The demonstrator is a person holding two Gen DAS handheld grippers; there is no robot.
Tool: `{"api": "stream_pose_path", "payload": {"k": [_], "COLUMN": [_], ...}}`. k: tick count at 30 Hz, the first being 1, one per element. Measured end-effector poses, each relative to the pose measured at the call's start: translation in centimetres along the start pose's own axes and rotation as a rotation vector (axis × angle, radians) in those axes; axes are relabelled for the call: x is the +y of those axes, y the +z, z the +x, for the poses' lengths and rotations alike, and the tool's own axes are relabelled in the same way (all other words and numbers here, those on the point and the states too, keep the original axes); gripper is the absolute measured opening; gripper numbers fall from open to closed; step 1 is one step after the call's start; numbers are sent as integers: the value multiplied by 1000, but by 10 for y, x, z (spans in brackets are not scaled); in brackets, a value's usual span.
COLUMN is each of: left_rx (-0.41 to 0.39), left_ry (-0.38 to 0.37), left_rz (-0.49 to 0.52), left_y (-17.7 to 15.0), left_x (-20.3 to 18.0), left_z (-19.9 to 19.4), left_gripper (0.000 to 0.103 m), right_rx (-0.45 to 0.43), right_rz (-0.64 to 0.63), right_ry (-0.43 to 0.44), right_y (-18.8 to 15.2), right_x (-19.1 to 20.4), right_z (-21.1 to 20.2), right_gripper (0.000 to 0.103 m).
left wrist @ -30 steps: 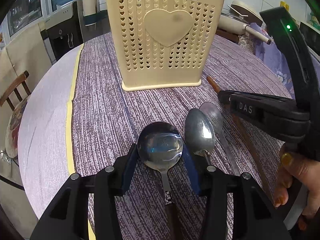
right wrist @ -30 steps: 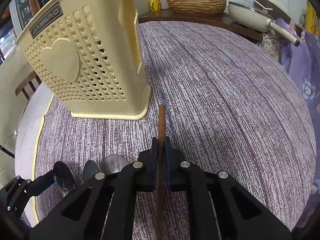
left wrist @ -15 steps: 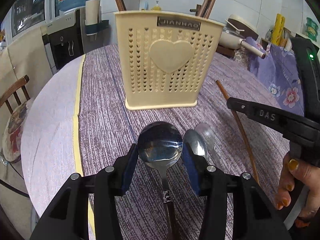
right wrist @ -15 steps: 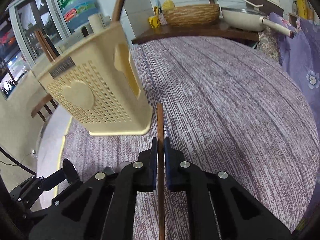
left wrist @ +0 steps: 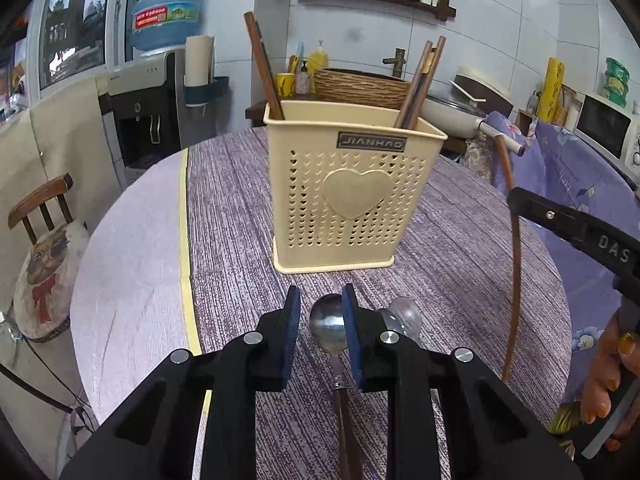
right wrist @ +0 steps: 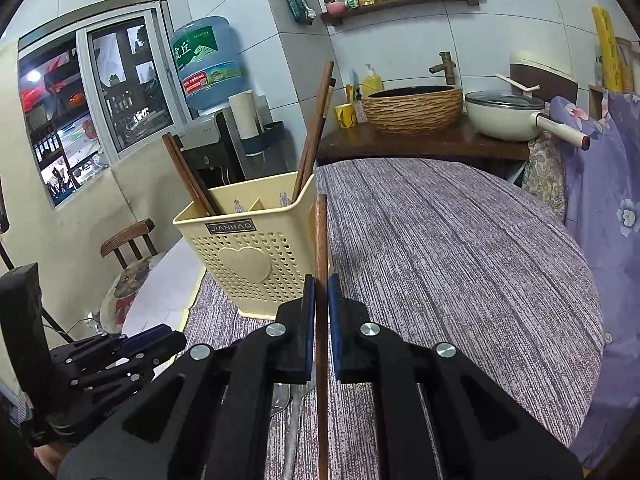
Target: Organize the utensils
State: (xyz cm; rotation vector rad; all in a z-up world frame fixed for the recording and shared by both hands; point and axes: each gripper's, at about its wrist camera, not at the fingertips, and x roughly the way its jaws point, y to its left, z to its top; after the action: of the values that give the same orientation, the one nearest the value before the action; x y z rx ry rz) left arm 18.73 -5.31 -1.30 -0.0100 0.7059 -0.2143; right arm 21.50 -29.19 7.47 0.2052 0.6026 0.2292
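A cream perforated utensil holder point(left wrist: 348, 200) point(right wrist: 248, 264) stands on the purple tablecloth with several brown chopsticks in it. My right gripper point(right wrist: 321, 280) point(left wrist: 516, 200) is shut on a brown chopstick point(right wrist: 321, 232) point(left wrist: 514, 280), held in the air to the right of the holder. My left gripper point(left wrist: 320, 300) hangs in front of the holder and its jaws are closing. A metal spoon with a brown handle point(left wrist: 329, 326) shows between them, against the right pad, with a gap at the left pad. A second spoon point(left wrist: 402, 314) lies just to its right.
The round table point(left wrist: 132, 280) has a bare pale strip and a yellow edge on the left. A wooden chair point(left wrist: 40, 240) stands beyond that side. A counter with a woven basket point(right wrist: 414, 108) and a white pot point(right wrist: 504, 114) is behind. Purple floral cloth point(right wrist: 600, 220) hangs at the right.
Both grippers have risen and tipped up, so the holder's top now shows. The chopstick has left the table in the right gripper. The left jaws have narrowed around the spoon.
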Motion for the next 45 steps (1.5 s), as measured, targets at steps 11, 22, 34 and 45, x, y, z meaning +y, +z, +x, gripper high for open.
{"api": "stream_pose_path", "payload": {"k": [11,22,34,45], "left_rx": [122,202,206,192], "left_ry": [34,71,86,41], "left_rz": [83,118,96,43], "left_y": [-30,-46,-24,-18], "left_x": [-10,-15,-20,-13], "left_z": [23,56,81,76], "left_gripper": [56,55,52,47], "right_rx": [7,-15,-7,-10], "right_rz": [34,37,49,52], "right_ry": [-9,-13,-18,-12], "right_y": [-6,-5,-6,-6], "right_x": [-9,-8,-8,-7], "right_z": [3,-3,-2,-2], "right_gripper": [8,8,8,8]}}
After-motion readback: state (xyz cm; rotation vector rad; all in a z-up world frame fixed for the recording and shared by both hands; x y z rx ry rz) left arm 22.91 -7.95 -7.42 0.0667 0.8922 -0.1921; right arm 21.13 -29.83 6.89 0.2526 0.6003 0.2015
